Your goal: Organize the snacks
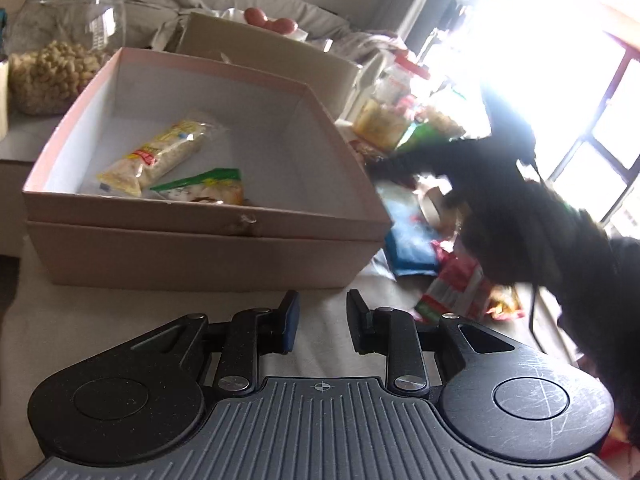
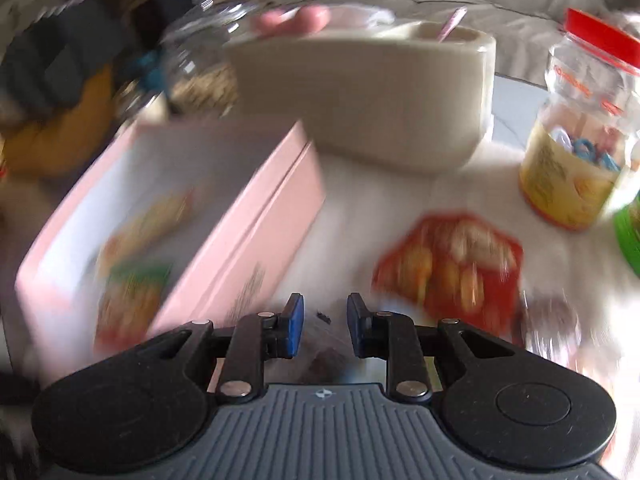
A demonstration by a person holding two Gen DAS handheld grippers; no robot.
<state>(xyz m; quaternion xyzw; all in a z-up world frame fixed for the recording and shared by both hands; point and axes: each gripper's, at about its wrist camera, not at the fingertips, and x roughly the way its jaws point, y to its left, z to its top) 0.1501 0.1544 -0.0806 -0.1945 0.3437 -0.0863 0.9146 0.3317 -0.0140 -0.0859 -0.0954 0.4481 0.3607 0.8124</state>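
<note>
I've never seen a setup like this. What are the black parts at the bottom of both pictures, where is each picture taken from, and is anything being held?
There is no robot here: a person holds a two-finger gripper in each hand, and a fisheye camera on each looks along its fingers. The black parts are those grippers.

The left camera shows the left gripper, fingers apart, nothing between them. Ahead is a pink box holding two snack packets. A jar and loose packets lie beyond, near the dark shape of the other gripper.

The right camera's picture is blurred. It shows the right gripper, with no packet clearly between its fingers. A red packet lies just ahead, beside the box.
</note>
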